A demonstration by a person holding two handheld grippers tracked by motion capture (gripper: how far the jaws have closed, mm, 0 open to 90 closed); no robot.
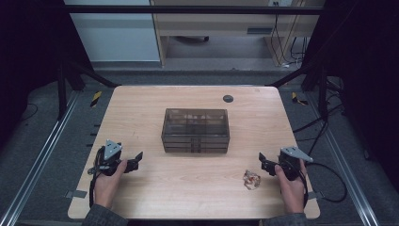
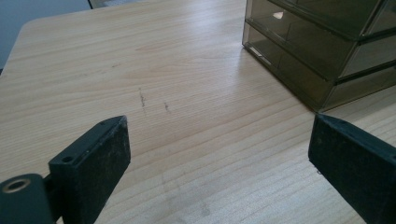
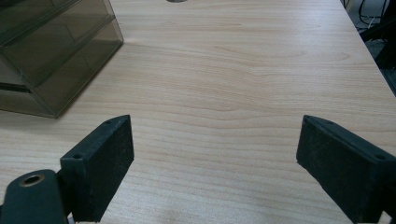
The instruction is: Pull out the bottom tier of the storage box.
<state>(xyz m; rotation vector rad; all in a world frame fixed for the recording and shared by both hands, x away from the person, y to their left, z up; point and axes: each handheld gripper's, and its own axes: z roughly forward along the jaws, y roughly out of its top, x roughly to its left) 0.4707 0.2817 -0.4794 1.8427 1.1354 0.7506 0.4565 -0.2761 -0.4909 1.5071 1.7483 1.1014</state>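
2 grippers, left and right, rest with jaws apart and empty; I judge nothing started, so next I'd reach the right for the packet near the drawer box.

We saw a pale wooden table with a dark round grommet near its far edge, on grey floor. Metal rails ran along both sides. Beyond stood a light wall panel and a wooden desk, with cables hanging, probably power leads. Surroundings were dim.
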